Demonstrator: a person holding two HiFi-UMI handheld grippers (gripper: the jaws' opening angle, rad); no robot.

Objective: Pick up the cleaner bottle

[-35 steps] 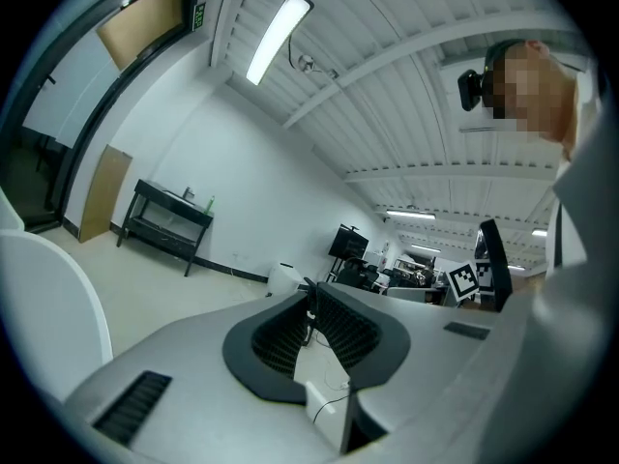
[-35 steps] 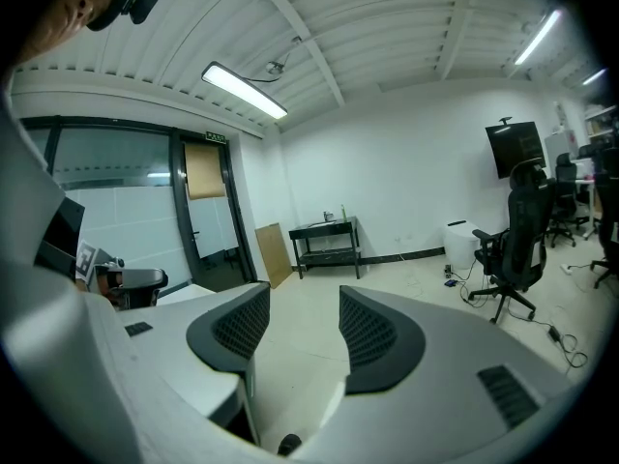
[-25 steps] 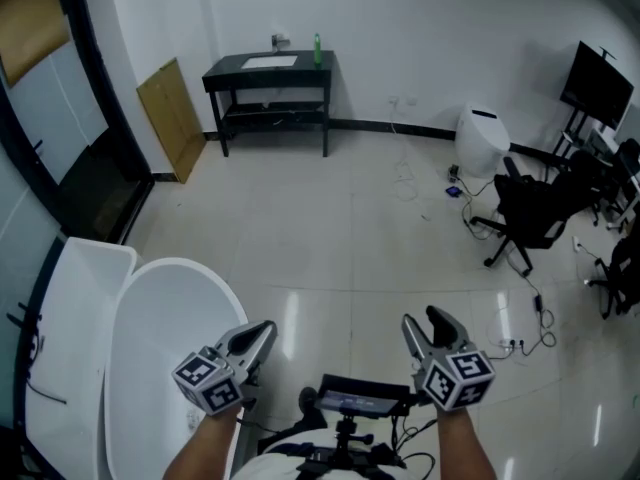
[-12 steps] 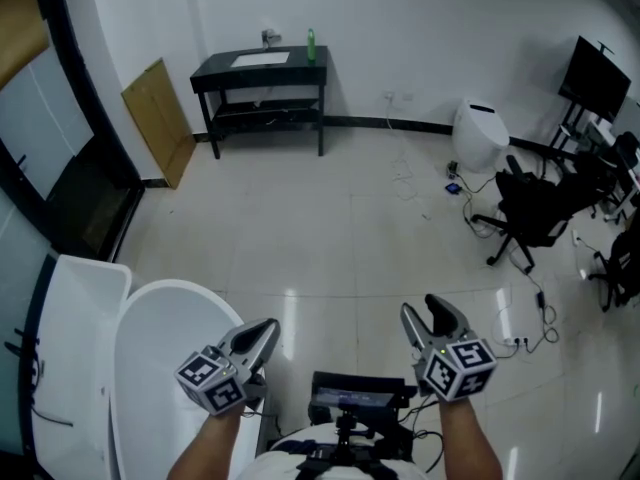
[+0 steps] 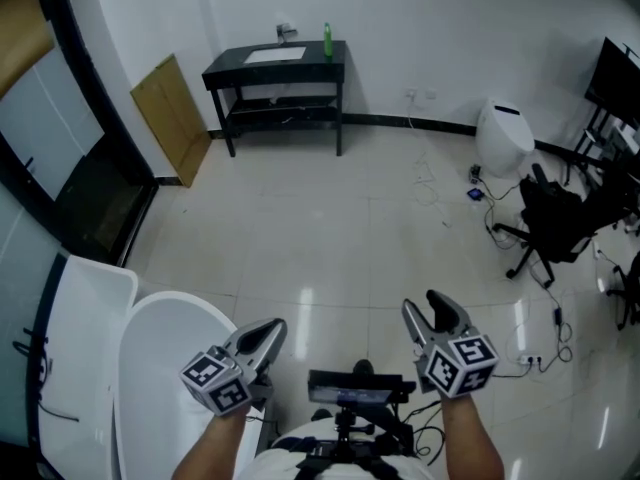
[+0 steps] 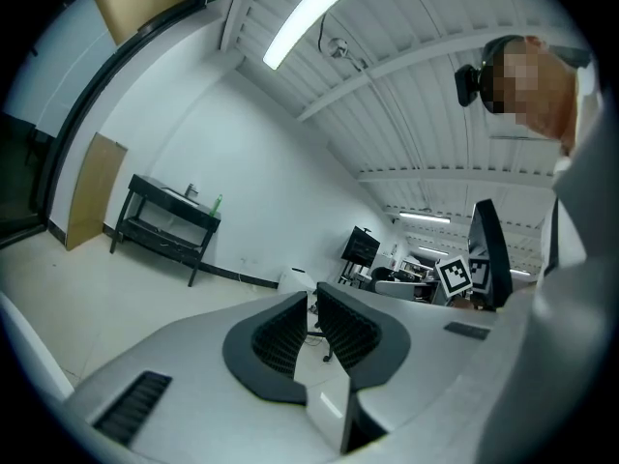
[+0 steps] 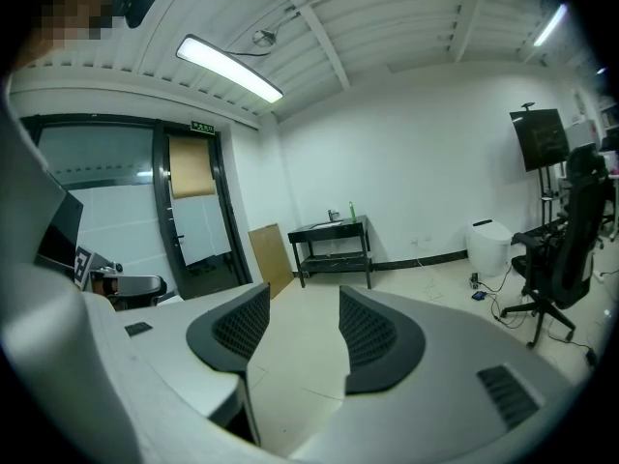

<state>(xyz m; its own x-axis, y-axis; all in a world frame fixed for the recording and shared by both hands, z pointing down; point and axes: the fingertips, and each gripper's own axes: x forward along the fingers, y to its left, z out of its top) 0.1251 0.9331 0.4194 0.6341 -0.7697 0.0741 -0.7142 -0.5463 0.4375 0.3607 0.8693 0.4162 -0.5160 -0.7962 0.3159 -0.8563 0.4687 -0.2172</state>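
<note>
Because the green cleaner bottle stands far off, upright near the right end of a black counter against the far wall, a wide stretch of bare tiled floor lies between it and both claws. Nothing has been grasped yet.

Likely risks, judged from this view: loose cables trail over the floor to the right, beside an office chair, and could catch a foot if the walk drifts that way. A white round table sits close on the left. The bottle looks tall and slim and stands near the counter's end, so a claw arriving off-centre or too fast could tip it over or push it off the edge.

The left claw is held low in front of the person, its jaws only a narrow slit apart, with nothing between them; it would need to widen before it could take the bottle. The right claw has its jaws clearly apart, empty and touching nothing, and in its own view the distant counter and bottle sit above the gap.
</note>
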